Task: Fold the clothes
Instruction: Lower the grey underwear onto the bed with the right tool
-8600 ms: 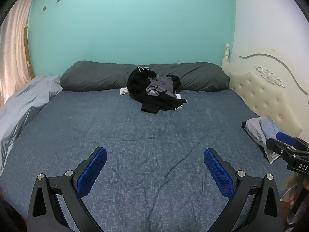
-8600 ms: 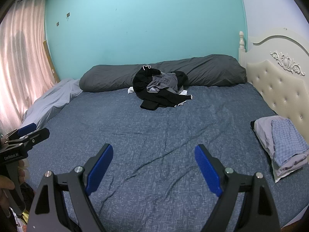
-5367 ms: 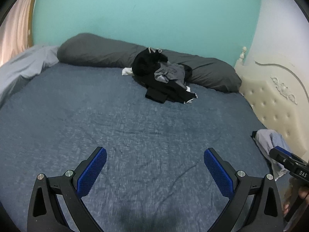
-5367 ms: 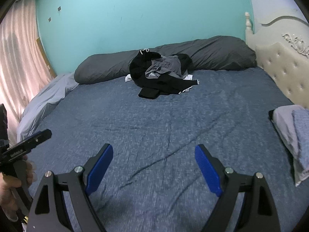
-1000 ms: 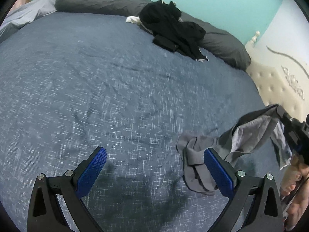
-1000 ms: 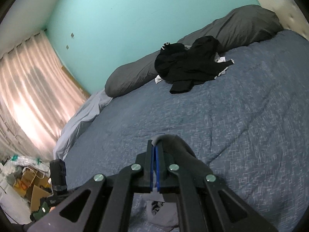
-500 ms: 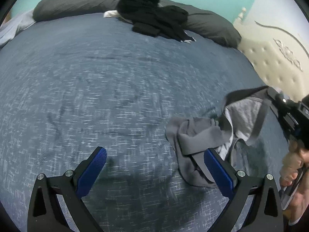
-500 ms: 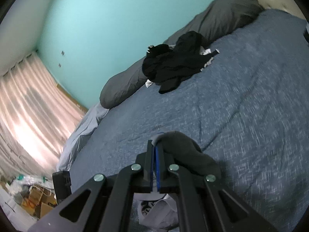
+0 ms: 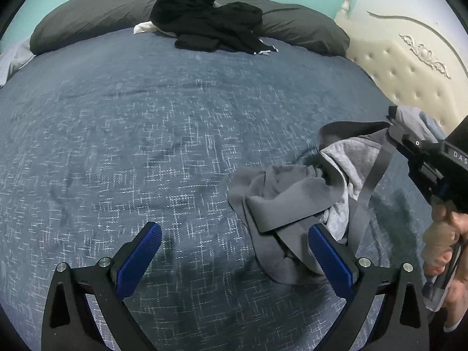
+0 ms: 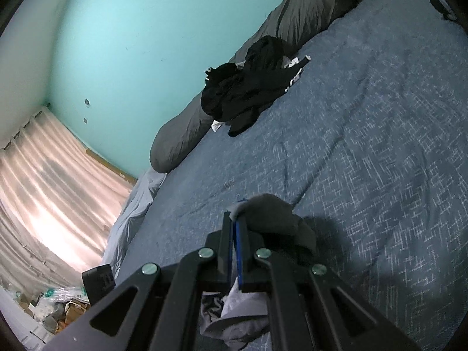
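- Grey garment (image 9: 295, 201): crumpled on the bed (image 9: 146, 134), unfolded; my right gripper (image 10: 235, 225) fingers clamp its edge.
- Left gripper (image 9: 234, 251): fingers wide, empty.
- Black pile (image 9: 210, 26): untouched; folding barely begun.

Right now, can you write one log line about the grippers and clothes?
right gripper: shut on crumpled grey cotton garment | left gripper: open, empty | garment: partly lifted off blue bedspread | fold: not started

— Right gripper (image 10: 235, 234)?
— Jaws pressed together on grey garment (image 10: 275, 219), rest drooping below onto blue bed (image 10: 380, 161).
— Farther back?
— Black clothes pile (image 10: 248, 84) against long grey pillow (image 10: 187, 134); curtain (image 10: 49, 181) at left.
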{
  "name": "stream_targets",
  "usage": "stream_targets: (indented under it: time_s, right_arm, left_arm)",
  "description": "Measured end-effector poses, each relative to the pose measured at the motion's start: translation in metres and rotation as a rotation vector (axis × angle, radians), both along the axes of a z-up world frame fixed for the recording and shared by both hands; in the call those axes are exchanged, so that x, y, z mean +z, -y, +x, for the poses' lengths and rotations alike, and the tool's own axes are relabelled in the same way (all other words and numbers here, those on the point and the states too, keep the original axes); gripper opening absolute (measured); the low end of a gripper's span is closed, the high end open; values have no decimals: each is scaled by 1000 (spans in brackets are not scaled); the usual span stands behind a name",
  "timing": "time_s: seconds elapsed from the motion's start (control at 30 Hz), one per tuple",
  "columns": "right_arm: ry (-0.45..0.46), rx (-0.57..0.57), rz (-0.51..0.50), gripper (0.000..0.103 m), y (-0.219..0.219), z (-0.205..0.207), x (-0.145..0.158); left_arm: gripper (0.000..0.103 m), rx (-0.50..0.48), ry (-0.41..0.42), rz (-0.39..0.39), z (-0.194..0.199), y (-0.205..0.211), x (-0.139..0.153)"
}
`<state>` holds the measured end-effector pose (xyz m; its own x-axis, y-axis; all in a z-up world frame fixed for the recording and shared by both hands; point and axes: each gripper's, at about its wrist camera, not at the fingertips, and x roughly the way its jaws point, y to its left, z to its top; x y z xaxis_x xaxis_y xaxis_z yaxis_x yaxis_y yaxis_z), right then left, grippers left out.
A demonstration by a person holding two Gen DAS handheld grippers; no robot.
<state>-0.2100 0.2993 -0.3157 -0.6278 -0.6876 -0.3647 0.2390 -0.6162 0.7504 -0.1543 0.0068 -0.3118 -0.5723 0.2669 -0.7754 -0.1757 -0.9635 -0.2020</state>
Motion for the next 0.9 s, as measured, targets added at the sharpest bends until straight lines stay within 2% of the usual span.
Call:
stream_targets:
  time_s: [0.27, 0.73, 0.9]
  right_arm:
    - [8, 14, -11, 2, -1, -1, -2]
    - [17, 17, -16, 2, -2, -4, -8]
    - [22, 20, -16, 2, -1, -4, -9]
  left_arm:
    - [103, -19, -7, 0, -4, -5, -2]
    - [103, -9, -24, -75, -6, -16, -6]
    - [100, -2, -34, -77, -6, -13, -6]
